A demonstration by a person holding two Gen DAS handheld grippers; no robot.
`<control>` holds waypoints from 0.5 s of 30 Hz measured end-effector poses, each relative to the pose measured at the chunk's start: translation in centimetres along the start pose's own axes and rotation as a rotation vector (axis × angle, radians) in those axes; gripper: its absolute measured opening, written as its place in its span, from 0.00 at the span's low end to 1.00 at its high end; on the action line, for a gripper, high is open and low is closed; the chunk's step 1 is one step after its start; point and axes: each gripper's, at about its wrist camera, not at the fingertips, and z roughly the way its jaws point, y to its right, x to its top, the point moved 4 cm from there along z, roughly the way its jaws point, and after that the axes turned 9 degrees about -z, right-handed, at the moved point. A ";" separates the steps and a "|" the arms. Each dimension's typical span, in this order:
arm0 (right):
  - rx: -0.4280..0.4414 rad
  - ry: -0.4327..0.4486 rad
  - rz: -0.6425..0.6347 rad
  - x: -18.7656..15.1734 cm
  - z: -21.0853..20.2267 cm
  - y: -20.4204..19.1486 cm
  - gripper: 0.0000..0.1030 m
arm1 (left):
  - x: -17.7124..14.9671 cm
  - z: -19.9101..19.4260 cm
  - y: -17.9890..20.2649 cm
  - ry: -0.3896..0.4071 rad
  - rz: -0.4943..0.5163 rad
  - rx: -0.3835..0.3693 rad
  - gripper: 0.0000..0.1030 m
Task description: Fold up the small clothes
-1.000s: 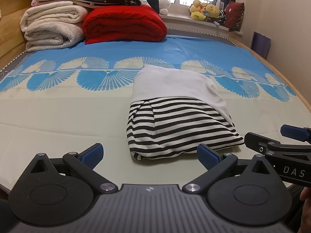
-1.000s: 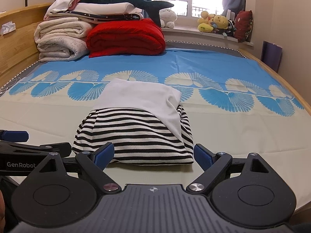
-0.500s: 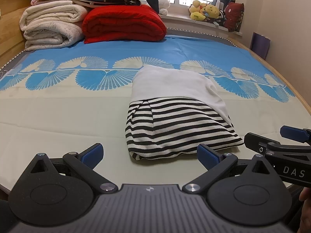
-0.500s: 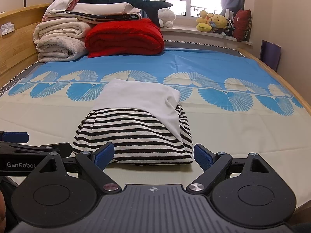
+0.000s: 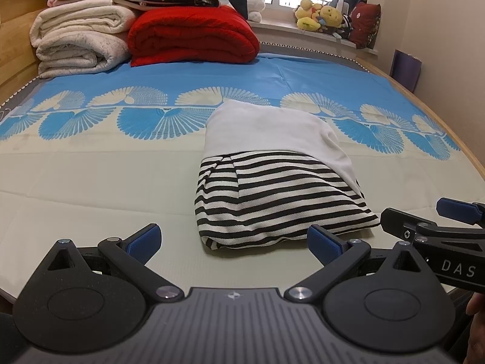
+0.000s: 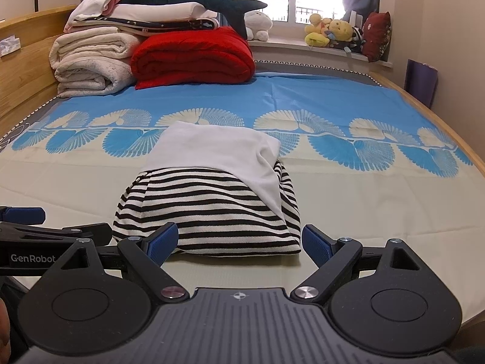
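A small garment (image 5: 272,176) lies folded into a compact bundle on the bed, white cloth on top and black-and-white stripes at the near end. In the right wrist view the same garment (image 6: 212,194) sits straight ahead. My left gripper (image 5: 233,241) hovers just short of the striped edge, open, nothing between its blue pads. My right gripper (image 6: 239,242) is open too, its pads on either side of the bundle's near edge without touching it. The right gripper's finger (image 5: 424,227) shows at the right of the left wrist view.
The bed sheet (image 5: 91,176) is pale green near me, blue with fan patterns farther back. Folded white blankets (image 5: 78,39) and a red quilt (image 5: 194,36) are stacked at the headboard end. Plush toys (image 6: 330,32) line the windowsill. A wooden bed rail (image 6: 424,112) runs along the right.
Both grippers have drifted slightly back and lower from the garment; the bundle itself has not moved and both grippers stay open.
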 end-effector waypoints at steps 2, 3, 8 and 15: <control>0.000 -0.003 0.004 0.0 0.1 -0.1 0.87 | 0.0 0.0 0.1 -0.001 -0.002 -0.001 0.99; 0.000 -0.003 0.005 0.0 0.1 -0.1 0.87 | 0.0 0.0 0.1 -0.001 -0.001 -0.001 0.99; 0.001 -0.004 0.005 0.0 0.1 0.0 0.87 | 0.0 0.0 0.1 -0.003 -0.003 0.000 0.99; 0.001 -0.004 0.004 0.0 0.1 0.0 0.87 | 0.0 0.1 0.1 -0.004 -0.003 0.000 0.99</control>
